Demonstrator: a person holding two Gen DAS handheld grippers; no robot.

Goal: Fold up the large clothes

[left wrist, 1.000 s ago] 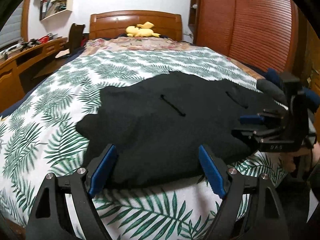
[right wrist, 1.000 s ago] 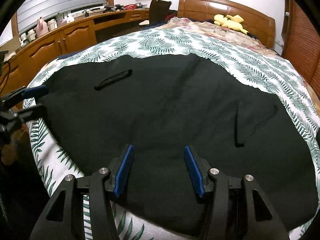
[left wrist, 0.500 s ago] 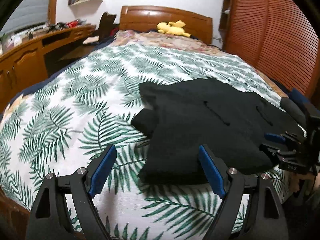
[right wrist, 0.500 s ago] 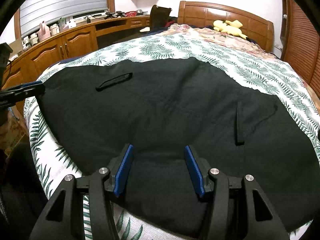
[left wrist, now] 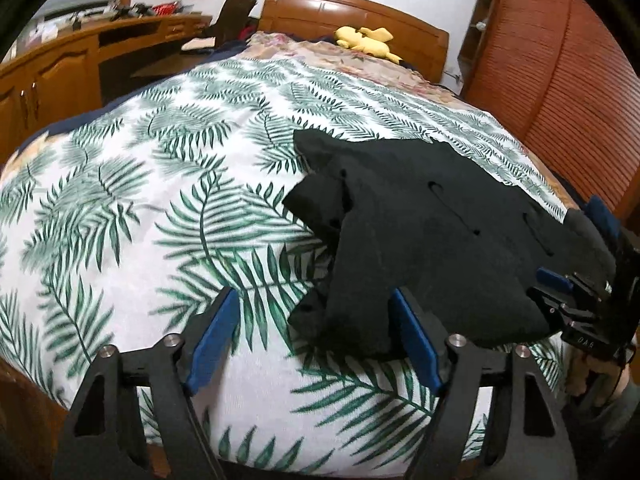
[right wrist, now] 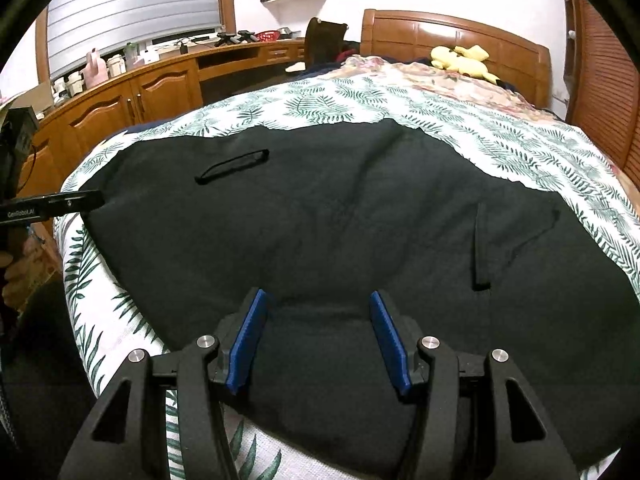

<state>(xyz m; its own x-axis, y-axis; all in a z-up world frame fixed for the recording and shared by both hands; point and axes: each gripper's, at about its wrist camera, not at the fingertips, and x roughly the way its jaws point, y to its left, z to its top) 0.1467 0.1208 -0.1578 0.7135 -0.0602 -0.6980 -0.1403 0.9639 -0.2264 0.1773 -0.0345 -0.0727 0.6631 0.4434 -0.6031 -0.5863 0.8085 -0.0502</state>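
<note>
Black garment point(right wrist: 360, 216) lies spread on the bed point(left wrist: 140, 200), over the leaf-print cover, toward the foot edge. 2 loop straps show on its upper face.

Left gripper point(left wrist: 316, 336): jaws apart, have just been closing a little; the garment's bunched left corner sits between the blue pads point(left wrist: 212, 336), not pinched.

Right gripper point(right wrist: 318, 340): jaws apart, low over the garment's near hem, cloth between the pads, whether they press it cannot be told.

Yellow plush toy point(right wrist: 464, 60) by the headboard point(left wrist: 352, 12). Wooden counter point(right wrist: 132, 88) along the left wall.
</note>
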